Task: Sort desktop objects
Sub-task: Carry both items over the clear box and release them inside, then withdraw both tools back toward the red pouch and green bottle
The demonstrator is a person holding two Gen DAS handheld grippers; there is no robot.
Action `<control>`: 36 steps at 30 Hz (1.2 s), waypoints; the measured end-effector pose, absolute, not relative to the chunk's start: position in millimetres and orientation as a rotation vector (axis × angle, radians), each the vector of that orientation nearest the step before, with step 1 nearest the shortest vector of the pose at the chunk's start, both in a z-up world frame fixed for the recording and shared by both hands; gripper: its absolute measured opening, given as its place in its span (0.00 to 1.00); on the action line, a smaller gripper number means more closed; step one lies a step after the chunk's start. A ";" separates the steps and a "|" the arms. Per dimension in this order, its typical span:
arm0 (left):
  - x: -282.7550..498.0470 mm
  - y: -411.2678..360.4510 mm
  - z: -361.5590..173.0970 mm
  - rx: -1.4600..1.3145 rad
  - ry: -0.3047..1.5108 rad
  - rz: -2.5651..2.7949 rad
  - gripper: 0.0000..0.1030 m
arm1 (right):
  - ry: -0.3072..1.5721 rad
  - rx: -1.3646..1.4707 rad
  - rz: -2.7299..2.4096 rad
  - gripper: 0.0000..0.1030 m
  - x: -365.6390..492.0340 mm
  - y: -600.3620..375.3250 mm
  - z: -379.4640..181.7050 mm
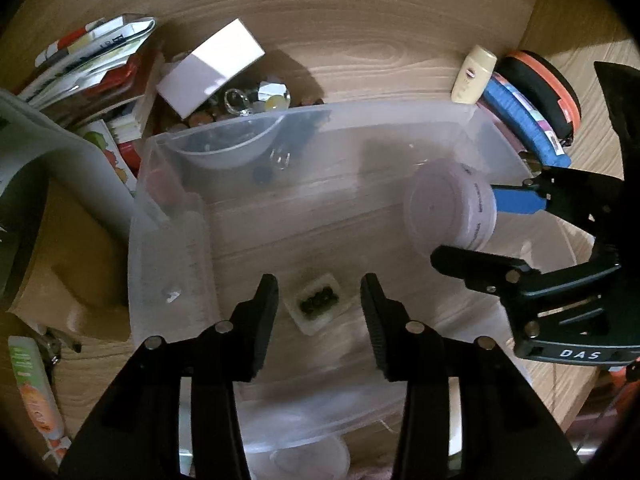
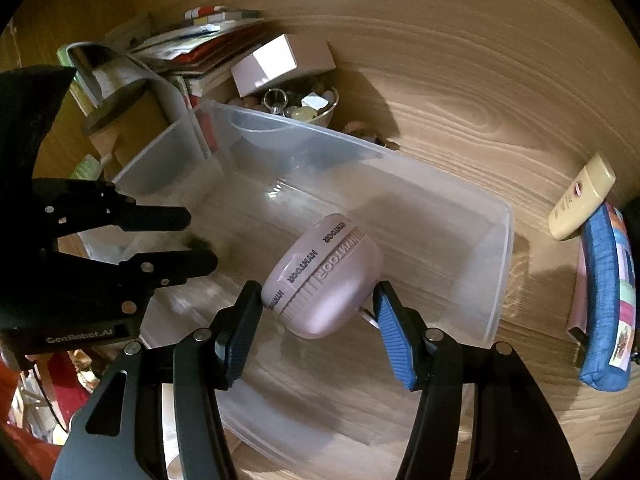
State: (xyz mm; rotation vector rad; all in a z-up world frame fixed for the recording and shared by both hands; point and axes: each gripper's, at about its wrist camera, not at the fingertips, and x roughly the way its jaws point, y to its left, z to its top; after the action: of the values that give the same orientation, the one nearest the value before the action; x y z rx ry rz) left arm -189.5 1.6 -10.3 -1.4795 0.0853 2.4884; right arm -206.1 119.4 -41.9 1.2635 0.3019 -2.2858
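The pink jar carries "HYNTOOR" repeated around its side in dark print and raised on its ribbed band. The left gripper reads "GenRobot.AI" on its body; the right gripper shows "DAS". Other labels are too blurred to read.

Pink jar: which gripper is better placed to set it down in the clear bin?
Right. The right gripper clamps the pink jar, tilted, inside the clear bin. The left gripper is open and holds nothing.
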 end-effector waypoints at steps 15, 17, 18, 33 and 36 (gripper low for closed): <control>-167.8 -6.8 22.9 -1.360 0.045 2.563 0.68 | 0.215 1.188 -2.381 0.67 -184.2 139.6 -14.9; -158.4 -10.6 35.9 -1.326 0.038 2.583 0.68 | 0.189 1.155 -2.398 0.69 -173.6 145.3 -3.8; -150.8 -12.9 45.5 -1.294 0.040 2.603 0.68 | 0.181 1.138 -2.407 0.69 -167.5 147.6 1.7; -73.5 -51.4 153.9 -1.124 0.081 2.717 0.81 | 0.133 1.007 -2.369 0.70 -97.4 163.2 91.8; -57.3 -64.4 157.2 -1.130 0.089 2.753 0.85 | 0.138 1.022 -2.366 0.70 -84.5 162.2 91.0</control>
State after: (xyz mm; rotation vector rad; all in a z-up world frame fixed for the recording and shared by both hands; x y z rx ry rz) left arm -57.3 -64.4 157.2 -1.1295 0.0886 2.7531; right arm -84.5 162.2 91.0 1.0221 0.1385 -2.3660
